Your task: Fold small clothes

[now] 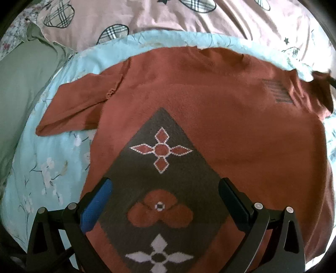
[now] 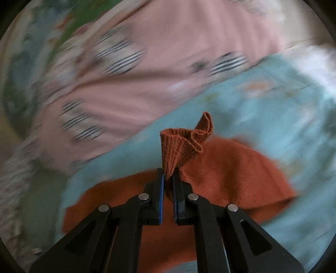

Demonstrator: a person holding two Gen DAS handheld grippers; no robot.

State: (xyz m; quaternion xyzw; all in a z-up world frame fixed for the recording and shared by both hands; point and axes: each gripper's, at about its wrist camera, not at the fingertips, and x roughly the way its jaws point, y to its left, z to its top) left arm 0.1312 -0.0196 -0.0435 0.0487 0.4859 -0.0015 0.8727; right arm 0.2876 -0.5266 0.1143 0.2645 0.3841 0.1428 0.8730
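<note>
A rust-orange knitted sweater [image 1: 220, 109] with a brown diamond panel and flower motifs lies flat on a light blue floral bedspread [image 1: 48, 172]. Its left sleeve [image 1: 77, 107] lies spread out to the left. My left gripper [image 1: 164, 189] is open and empty, hovering over the brown panel near the hem. In the right wrist view, my right gripper [image 2: 168, 178] is shut on the ribbed cuff [image 2: 180, 145] of the other sleeve and holds it raised above the sweater body [image 2: 231, 178]. That view is motion-blurred.
A pink quilt [image 1: 168, 19] with plaid heart shapes lies behind the sweater and also shows in the right wrist view [image 2: 126, 84]. A green cloth [image 1: 23, 84] lies at the left. The bedspread [image 2: 273, 105] extends to the right.
</note>
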